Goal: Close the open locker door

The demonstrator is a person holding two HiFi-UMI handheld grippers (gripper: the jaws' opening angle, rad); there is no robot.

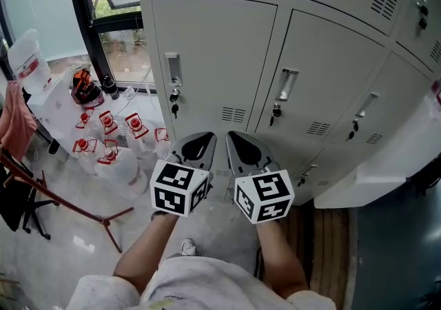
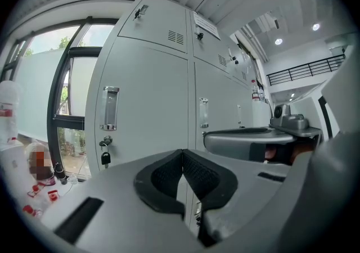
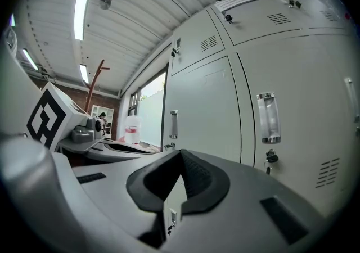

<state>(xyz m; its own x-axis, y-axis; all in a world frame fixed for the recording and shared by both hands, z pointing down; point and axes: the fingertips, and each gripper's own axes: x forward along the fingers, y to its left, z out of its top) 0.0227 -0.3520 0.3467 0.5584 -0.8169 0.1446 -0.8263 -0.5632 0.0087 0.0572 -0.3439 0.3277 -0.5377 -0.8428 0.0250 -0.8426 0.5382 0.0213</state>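
Your left gripper (image 1: 195, 149) and right gripper (image 1: 242, 148) sit side by side, both pinched closed on nothing, tips toward the locker bank (image 1: 220, 60) at 12 o'clock. The open locker door (image 1: 386, 171) juts out at 3 o'clock, so a blind sweep right could snag its edge. The floor (image 1: 89, 212) gives room at 6, and bottles (image 1: 114, 145) crowd 9 o'clock.

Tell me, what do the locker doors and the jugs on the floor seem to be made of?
Locker doors: probably sheet metal painted pale grey, smooth and slightly glossy; the punched vent slots suggest it.
Jugs: likely clear plastic, see-through with a soft sheen.
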